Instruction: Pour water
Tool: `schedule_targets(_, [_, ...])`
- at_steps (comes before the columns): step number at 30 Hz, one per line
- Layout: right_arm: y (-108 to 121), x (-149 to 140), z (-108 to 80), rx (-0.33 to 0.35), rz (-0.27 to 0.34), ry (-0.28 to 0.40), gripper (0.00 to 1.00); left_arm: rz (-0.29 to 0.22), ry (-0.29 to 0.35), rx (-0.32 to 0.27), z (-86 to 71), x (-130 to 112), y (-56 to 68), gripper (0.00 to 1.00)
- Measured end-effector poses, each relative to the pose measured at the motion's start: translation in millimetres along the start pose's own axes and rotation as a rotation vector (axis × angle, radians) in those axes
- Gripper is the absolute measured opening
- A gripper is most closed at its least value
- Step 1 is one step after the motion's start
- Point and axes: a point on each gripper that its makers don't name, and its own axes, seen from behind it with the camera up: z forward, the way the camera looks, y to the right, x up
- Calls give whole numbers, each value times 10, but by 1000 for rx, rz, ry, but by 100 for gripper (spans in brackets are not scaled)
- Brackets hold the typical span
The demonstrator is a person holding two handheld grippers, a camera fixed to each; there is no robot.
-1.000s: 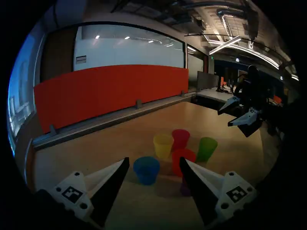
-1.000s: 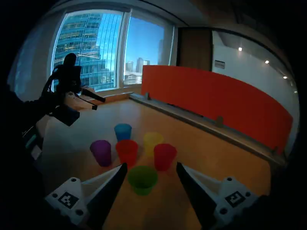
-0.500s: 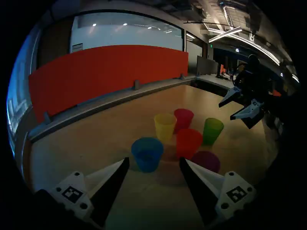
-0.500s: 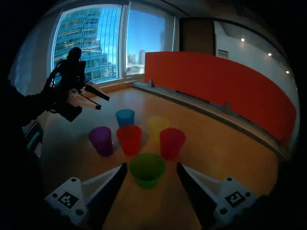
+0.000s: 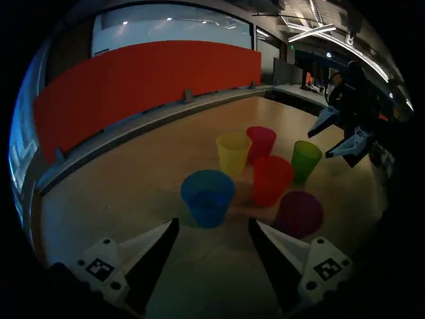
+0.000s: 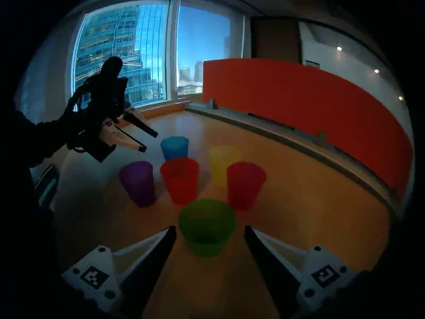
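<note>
At lower centre, left tongs (image 5: 212,221) gape empty before blue cup (image 5: 207,195), right tongs (image 6: 209,229) likewise before green cup (image 6: 207,225)

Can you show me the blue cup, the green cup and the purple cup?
blue cup (image 5: 208,212), left gripper view, on its front wall.
green cup (image 6: 207,246), right gripper view, on its front wall.
purple cup (image 6: 139,190), right gripper view, on its side wall.

1. The table (image 5: 133,170) I work over is pale wood, wide and smooth.
2. A long orange-red partition (image 5: 143,74) runs along its far edge, standing on a grey rail (image 5: 159,113).
3. Above the partition I see a white wall (image 5: 170,29) with small ceiling spots.
4. Tall windows (image 6: 127,58) show blue sky and glass towers.
5. Bright strip lights (image 5: 319,37) cross a dark ceiling farther off.
</note>
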Motion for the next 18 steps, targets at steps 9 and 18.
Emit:
schedule_targets(9, [16, -109, 98, 3, -8, -29, 99, 5, -28, -19, 166, -29, -14, 97])
schedule_targets(18, [24, -163, 222, 8, -20, -52, 99, -14, -39, -35, 351, -11, -58, 97])
